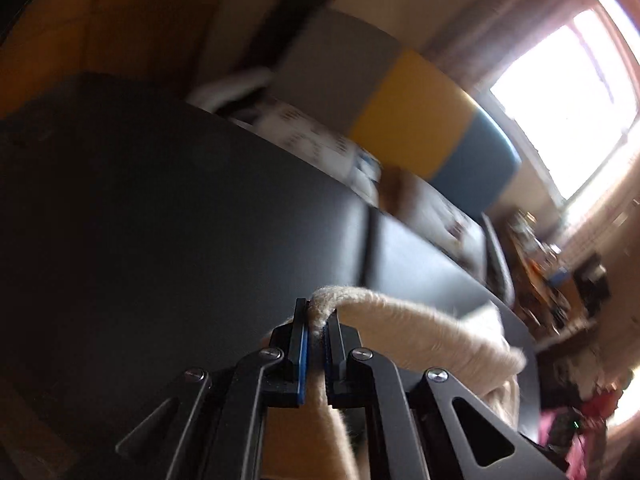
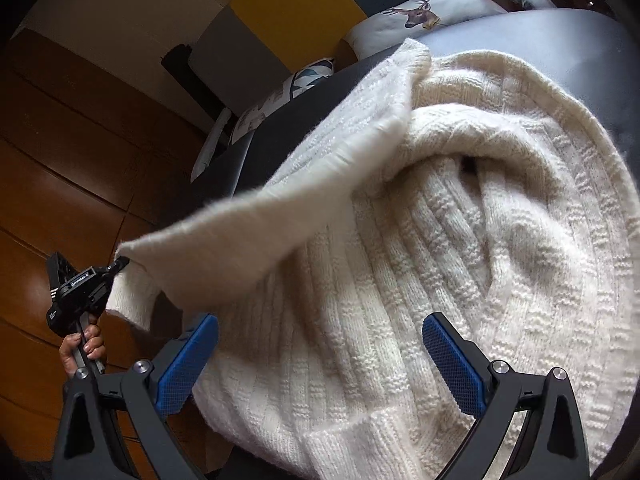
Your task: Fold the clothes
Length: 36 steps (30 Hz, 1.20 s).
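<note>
A cream knitted sweater [image 2: 440, 240] lies bunched on a dark surface [image 2: 560, 40]. My left gripper [image 1: 316, 320] is shut on a folded edge of the sweater [image 1: 400, 320], which trails off to the right. In the right wrist view the left gripper [image 2: 118, 264] holds that part of the sweater lifted and stretched out to the left. My right gripper [image 2: 320, 360] is open, its blue pads [image 2: 184, 368] spread wide just above the sweater's ribbed body, holding nothing.
The dark surface [image 1: 160, 220] fills the left wrist view. Behind it stand cushions, one with a deer print [image 2: 420, 8], and a grey, yellow and blue panel [image 1: 400, 112]. Wooden floor [image 2: 60, 160] lies to the left. A bright window [image 1: 568, 100] is at right.
</note>
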Each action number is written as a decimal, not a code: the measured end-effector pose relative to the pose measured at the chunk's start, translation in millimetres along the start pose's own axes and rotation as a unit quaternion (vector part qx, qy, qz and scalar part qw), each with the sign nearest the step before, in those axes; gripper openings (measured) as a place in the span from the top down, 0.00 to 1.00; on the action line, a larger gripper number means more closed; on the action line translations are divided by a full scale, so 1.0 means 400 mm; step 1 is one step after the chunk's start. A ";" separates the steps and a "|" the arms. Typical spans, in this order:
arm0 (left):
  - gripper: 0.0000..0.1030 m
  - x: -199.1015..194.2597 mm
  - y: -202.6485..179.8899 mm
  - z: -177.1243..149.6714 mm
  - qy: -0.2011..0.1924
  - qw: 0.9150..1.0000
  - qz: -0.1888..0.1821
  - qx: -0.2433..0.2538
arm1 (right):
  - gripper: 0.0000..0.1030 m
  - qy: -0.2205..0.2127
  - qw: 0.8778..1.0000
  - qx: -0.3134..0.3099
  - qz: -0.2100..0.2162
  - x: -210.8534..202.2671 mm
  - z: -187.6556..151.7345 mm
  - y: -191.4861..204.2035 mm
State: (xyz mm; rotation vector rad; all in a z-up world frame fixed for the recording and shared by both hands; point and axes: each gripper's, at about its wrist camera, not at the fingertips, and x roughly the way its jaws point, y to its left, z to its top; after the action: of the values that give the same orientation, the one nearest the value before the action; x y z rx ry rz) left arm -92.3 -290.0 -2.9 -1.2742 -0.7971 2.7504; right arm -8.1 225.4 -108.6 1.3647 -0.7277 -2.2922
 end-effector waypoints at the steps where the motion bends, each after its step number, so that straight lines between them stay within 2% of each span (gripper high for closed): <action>1: 0.96 0.004 0.031 0.019 -0.001 1.000 0.015 -0.012 | 0.00 -0.001 1.000 -0.003 -0.004 0.005 0.007 0.003; 3: 0.96 0.030 0.082 0.039 0.005 0.999 0.046 -0.025 | 0.00 -0.001 1.000 -0.006 -0.010 0.022 0.018 0.008; 6: 0.95 0.096 0.108 0.013 0.042 0.997 0.070 -0.012 | 0.00 0.008 1.000 -0.003 -0.014 0.062 0.026 0.012; 10: 0.93 0.178 0.134 -0.018 0.088 0.992 0.090 -0.007 | 0.00 0.036 0.998 -0.013 -0.047 0.124 0.019 0.021; 11: 0.93 0.181 0.143 -0.023 0.095 0.991 0.090 -0.016 | 0.00 0.037 0.998 -0.020 -0.053 0.129 0.019 0.027; 14: 0.83 0.184 0.171 -0.034 0.116 0.988 0.089 -0.046 | 0.00 0.049 0.996 -0.030 -0.062 0.131 0.021 0.037; 17: 0.81 0.095 0.186 -0.048 0.091 0.989 0.100 -0.053 | 0.00 0.058 0.996 -0.028 -0.060 0.133 0.014 0.036; 20: 0.80 -0.013 0.200 -0.081 0.068 0.993 0.071 -0.063 | 0.00 0.056 0.997 -0.022 -0.051 0.135 0.009 0.029; 22: 0.79 -0.066 0.195 -0.131 0.070 0.995 0.025 -0.068 | 0.00 0.056 0.997 -0.021 -0.049 0.139 0.010 0.027; 26: 0.78 -0.095 0.110 -0.280 0.099 0.994 -0.030 -0.017 | 0.00 0.051 0.998 -0.019 -0.044 0.129 0.010 0.032; 29: 0.77 -0.070 -0.004 -0.387 0.139 0.987 -0.079 0.035 | 0.00 0.033 0.999 -0.012 -0.028 0.096 0.010 0.043; 31: 0.75 -0.055 -0.074 -0.442 0.157 0.980 -0.104 0.066 | 0.00 0.029 0.998 -0.045 -0.025 0.068 -0.005 0.073; 32: 0.74 -0.045 -0.103 -0.464 0.165 0.977 -0.111 0.077 | 0.00 0.027 0.997 -0.063 -0.024 0.053 -0.014 0.088; 34: 0.74 -0.021 -0.124 -0.494 0.176 0.976 -0.101 0.080 | 0.00 0.024 0.995 -0.100 -0.021 0.024 -0.031 0.120; 36: 0.73 -0.027 -0.125 -0.531 0.173 0.979 -0.069 0.083 | 0.00 0.020 0.990 -0.136 -0.018 -0.005 -0.048 0.151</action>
State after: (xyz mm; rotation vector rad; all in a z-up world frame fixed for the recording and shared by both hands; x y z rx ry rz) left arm 56.6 -154.5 -87.3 -1.5340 -0.5874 2.3372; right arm 12.9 173.9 -78.5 1.3010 -0.3634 -2.2841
